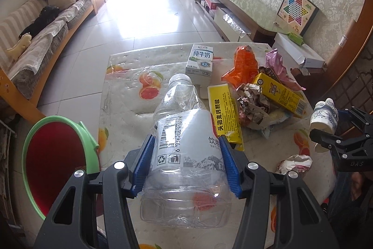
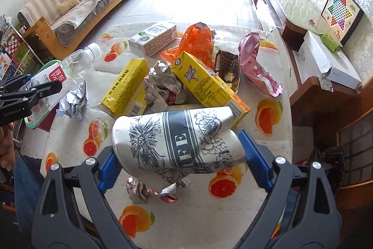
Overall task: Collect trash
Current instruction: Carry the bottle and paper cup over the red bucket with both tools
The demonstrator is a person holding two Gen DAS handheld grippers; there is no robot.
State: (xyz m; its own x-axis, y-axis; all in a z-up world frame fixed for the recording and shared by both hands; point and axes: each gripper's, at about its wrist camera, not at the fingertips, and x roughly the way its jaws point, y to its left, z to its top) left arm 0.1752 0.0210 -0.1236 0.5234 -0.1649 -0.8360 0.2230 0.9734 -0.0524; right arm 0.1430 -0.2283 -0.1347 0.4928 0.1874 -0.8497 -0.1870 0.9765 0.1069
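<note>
My left gripper [image 1: 186, 162] is shut on an empty clear plastic water bottle [image 1: 184, 132], held above the table's near left part, cap pointing away. The bottle also shows in the right wrist view [image 2: 70, 71]. My right gripper [image 2: 179, 155] is shut on a crushed white paper coffee cup [image 2: 177, 144] with dark flower print, held above the table's near right side; it also shows in the left wrist view [image 1: 324, 116]. A green-rimmed red trash bin [image 1: 53, 155] stands left of the table, beside my left gripper.
On the fruit-print table [image 2: 209, 221] lie a milk carton [image 1: 200, 62], two yellow boxes [image 2: 207, 83] [image 2: 126, 88], orange [image 2: 195, 41] and pink [image 2: 254, 62] wrappers, crumpled paper [image 2: 160, 85], foil balls [image 2: 72, 99] [image 2: 144, 190]. A sofa [image 1: 42, 34] stands left, a TV cabinet [image 1: 244, 6] right.
</note>
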